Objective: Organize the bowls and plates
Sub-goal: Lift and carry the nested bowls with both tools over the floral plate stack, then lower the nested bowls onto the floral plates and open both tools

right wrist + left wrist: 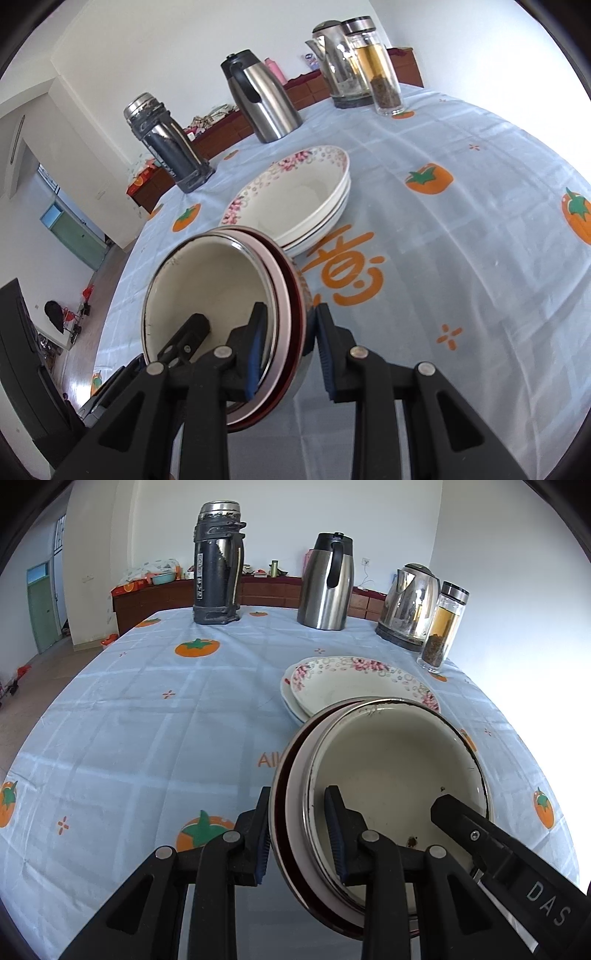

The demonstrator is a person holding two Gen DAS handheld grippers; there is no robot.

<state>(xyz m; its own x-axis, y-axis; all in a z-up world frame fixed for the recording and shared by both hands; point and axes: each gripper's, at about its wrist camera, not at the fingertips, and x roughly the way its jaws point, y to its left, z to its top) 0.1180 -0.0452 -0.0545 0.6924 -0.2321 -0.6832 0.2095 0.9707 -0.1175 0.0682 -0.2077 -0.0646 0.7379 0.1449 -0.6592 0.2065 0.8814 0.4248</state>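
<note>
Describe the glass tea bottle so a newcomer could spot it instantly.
Start at the table with the pale blue persimmon-print cloth and look along its far edge, where four tall vessels stand. The clear glass bottle with a steel cap is beside the shiny steel electric kettle. It alone is see-through, showing amber liquid over dark leaves.

Daylight scene, bright and even. Strongest light enters from the right in the left wrist view — tablecloth [140, 716] blows out to white at that edge. Steel kettle [408, 605] shows glare streaks. Shadows soft. Heavy fisheye bending, dark vignette corners in both views; centre sharp, no motion blur.
</note>
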